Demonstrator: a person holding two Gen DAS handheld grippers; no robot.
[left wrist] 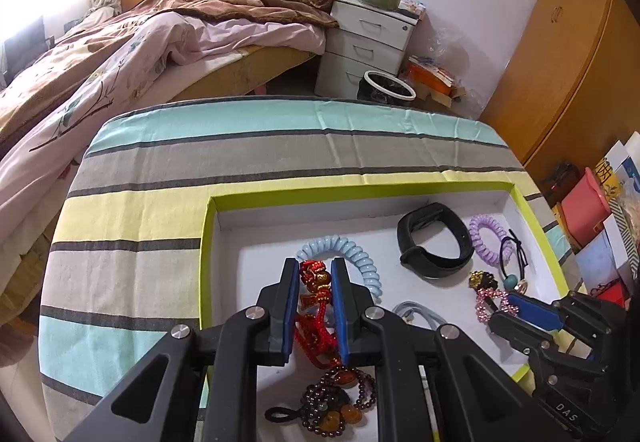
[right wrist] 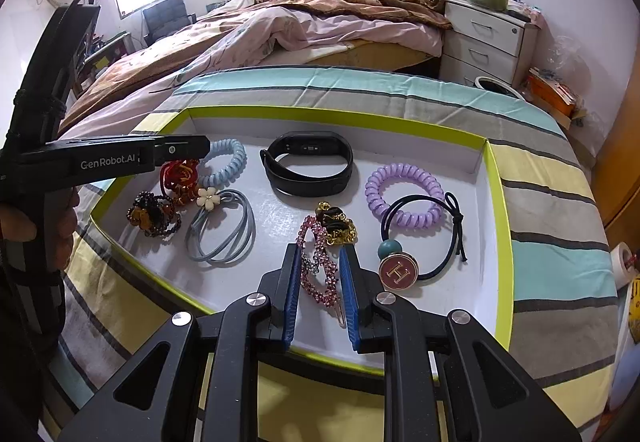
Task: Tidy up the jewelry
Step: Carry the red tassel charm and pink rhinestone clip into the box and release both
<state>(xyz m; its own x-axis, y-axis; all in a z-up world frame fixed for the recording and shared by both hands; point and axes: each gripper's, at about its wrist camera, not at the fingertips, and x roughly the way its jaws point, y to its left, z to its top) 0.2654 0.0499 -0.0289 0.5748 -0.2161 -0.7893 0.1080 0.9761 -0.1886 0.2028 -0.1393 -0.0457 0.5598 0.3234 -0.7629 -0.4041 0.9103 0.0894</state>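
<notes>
Left wrist view: my left gripper (left wrist: 315, 278) has its blue pads either side of the red knotted charm (left wrist: 314, 306) inside the green-rimmed tray (left wrist: 206, 242), seemingly pinching it. My right gripper (right wrist: 320, 262) sits part open around the pink rhinestone clip (right wrist: 320, 274), apparently not touching, near the black fitness band (right wrist: 308, 161).

The left gripper (left wrist: 315, 284) reaches forward, jaws narrowly parted. The right gripper (right wrist: 320, 262) angles downward beside it, jaws apart.
</notes>
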